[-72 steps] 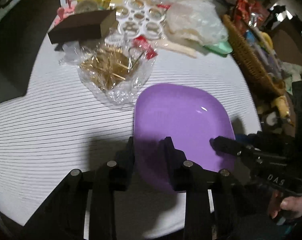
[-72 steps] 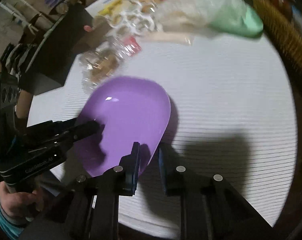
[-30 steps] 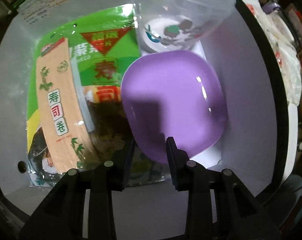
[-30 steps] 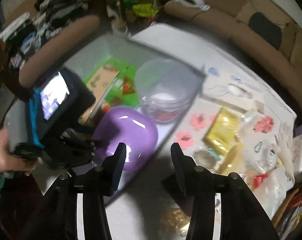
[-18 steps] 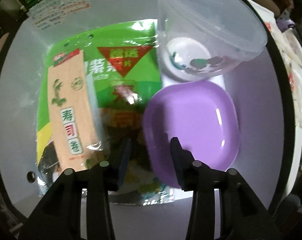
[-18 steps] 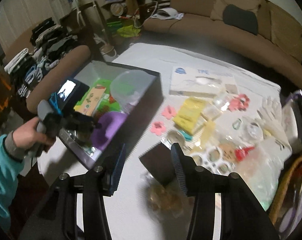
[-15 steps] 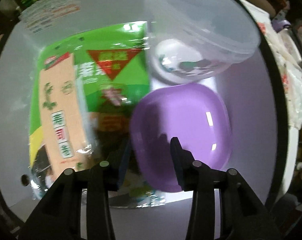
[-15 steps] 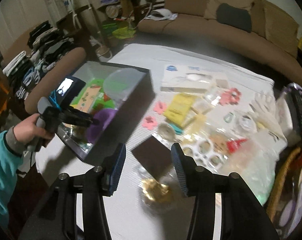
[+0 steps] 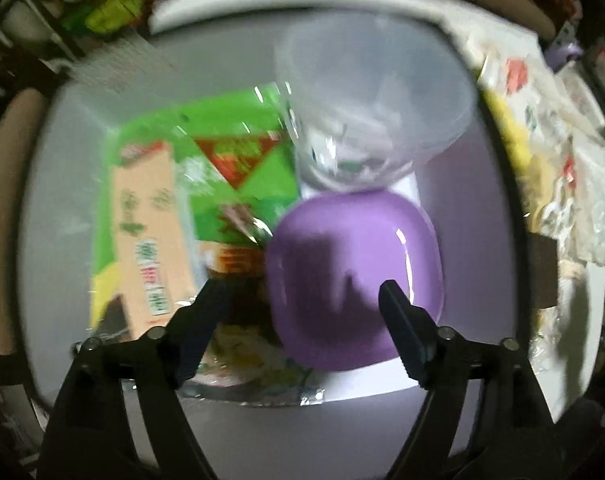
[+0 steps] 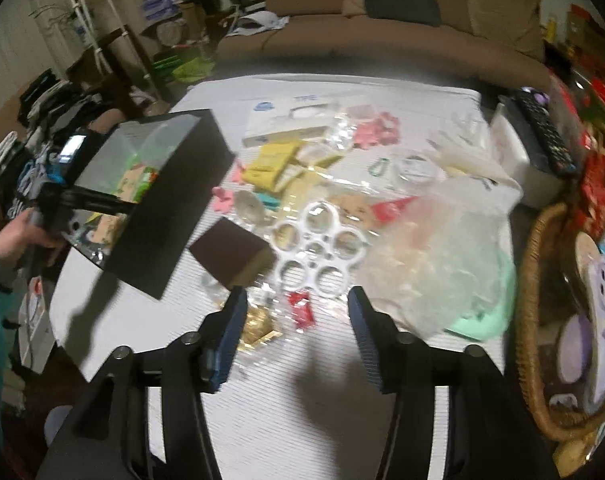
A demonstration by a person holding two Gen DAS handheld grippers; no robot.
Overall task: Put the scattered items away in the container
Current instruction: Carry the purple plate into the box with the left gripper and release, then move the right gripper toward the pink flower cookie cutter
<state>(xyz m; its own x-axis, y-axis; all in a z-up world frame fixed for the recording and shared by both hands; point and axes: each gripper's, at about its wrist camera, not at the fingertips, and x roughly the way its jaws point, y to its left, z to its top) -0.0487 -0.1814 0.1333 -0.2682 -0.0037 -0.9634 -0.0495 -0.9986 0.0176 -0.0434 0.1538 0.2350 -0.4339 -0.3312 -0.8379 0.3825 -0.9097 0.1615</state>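
Our left gripper (image 9: 302, 300) is opening above the purple dish (image 9: 356, 280), which lies in the container (image 9: 478, 248) beside the green packet (image 9: 206, 208), and nothing is between its jaws. Our right gripper (image 10: 298, 320) is opening and empty too, over the crinkly bag of gold bits (image 10: 258, 324) on the table (image 10: 302, 420). We think that bag is light, soft and slippery, so we should pinch its loose top, with open room in front but the brown box (image 10: 232, 254) close behind.

A long brown sofa (image 10: 402, 36) with a dark cushion (image 10: 402, 2) curves behind the white ribbed tablecloth (image 10: 294, 400). A dark shelf rack (image 10: 114, 56) stands by the pale wall at the left. A wicker basket (image 10: 534, 320) sits off the table's right edge.
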